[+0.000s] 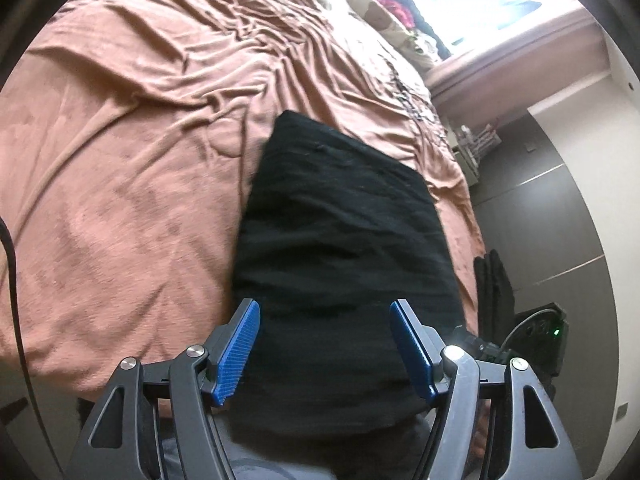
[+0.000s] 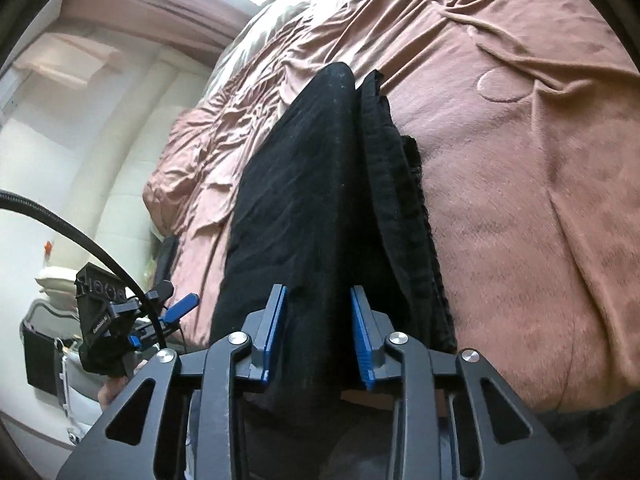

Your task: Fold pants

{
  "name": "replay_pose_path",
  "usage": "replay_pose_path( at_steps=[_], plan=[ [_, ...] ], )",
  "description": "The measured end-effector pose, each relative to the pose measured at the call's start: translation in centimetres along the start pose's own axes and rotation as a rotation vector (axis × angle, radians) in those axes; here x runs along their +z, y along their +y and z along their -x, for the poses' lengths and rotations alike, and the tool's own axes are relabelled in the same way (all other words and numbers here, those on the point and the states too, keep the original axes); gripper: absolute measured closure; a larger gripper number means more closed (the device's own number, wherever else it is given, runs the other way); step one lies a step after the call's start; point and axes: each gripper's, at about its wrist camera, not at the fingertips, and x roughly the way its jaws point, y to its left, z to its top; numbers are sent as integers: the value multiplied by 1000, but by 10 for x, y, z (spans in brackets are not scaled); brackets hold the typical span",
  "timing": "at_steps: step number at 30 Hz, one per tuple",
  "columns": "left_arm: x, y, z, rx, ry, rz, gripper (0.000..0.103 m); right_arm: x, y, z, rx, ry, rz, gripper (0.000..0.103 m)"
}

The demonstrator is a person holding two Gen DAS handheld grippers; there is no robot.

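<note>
The black pants (image 1: 340,240) lie folded on the pinkish-brown bed cover (image 1: 120,160), near its edge. My left gripper (image 1: 325,346) is open, its blue pads wide apart above the near end of the pants, holding nothing. In the right wrist view the pants (image 2: 312,200) show as a long dark bundle with stacked layers along the right side. My right gripper (image 2: 319,334) is partly open, pads either side of the near fabric without pinching it. The left gripper (image 2: 176,312) also shows at the left of the right wrist view.
The bed cover (image 2: 520,200) is wrinkled and spreads far to the right. Pillows and clothes (image 1: 384,8) lie at the bed's far end by a bright window. A dark floor (image 1: 560,220) and a white wall (image 2: 60,160) border the bed's edge.
</note>
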Motion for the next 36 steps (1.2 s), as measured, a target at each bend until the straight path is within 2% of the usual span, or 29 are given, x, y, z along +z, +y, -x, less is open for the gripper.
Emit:
replay_pose_path(
  at_steps=[7, 9, 12, 15, 21, 26, 31, 33, 34, 36],
  plan=[
    [-3, 12, -9, 11, 40, 18, 34, 19, 10, -15, -6, 14, 30, 84],
    [-3, 14, -10, 10, 43, 20, 34, 23, 12, -17, 0, 9, 40, 93],
    [-2, 16, -13, 38, 34, 24, 34, 20, 18, -13, 3, -4, 61, 95],
    [-1, 19, -20, 35, 58, 35, 35, 14, 22, -2, 17, -32, 81, 96],
    [-5, 9, -30, 53, 88, 3, 44, 1, 24, 20, 36, -70, 112, 97],
    [-3, 10, -38, 68, 110, 6, 55, -8, -12, 13, -9, -48, 43, 97],
    [0, 10, -38, 76, 112, -9, 55, -7, -30, -2, -18, -11, -18, 96],
    [1, 10, -37, 82, 108, -21, 55, -6, -24, 3, -29, -16, 5, 95],
    [3, 10, -37, 81, 110, -20, 55, -6, -20, 7, -42, -24, 18, 90],
    [6, 13, -39, 76, 113, -12, 55, -4, -17, 15, -70, -37, 42, 87]
  ],
)
